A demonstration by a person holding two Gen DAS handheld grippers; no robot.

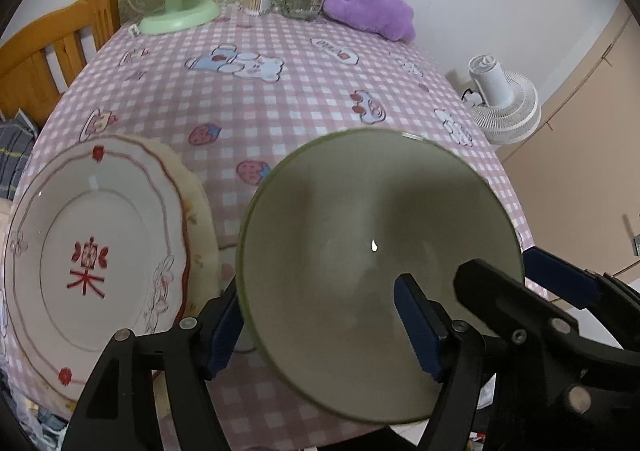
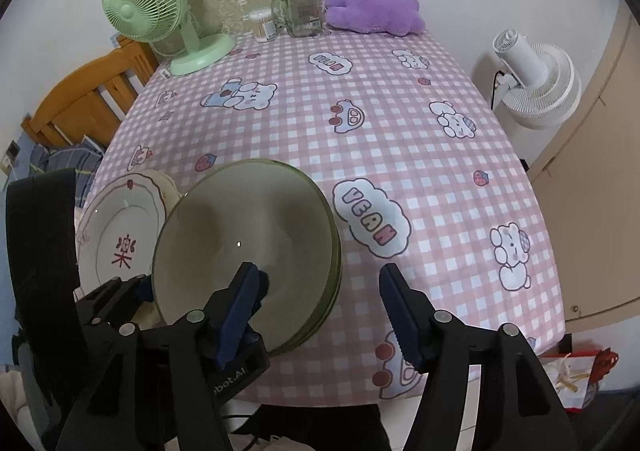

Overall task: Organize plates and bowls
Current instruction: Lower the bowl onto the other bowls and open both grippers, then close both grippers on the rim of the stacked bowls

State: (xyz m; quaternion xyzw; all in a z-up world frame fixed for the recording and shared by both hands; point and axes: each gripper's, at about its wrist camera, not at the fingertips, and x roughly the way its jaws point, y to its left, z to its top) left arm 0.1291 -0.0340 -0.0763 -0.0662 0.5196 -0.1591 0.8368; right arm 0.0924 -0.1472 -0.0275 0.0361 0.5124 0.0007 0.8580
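The green bowls [image 2: 248, 247] sit stacked on the table [image 2: 400, 139] near its front edge, with the white plates [image 2: 120, 235] just beside them at 9 o'clock. The left claw [image 1: 320, 327] is open around the stack's near rim. The right claw [image 2: 316, 315] is open too, holding nothing.
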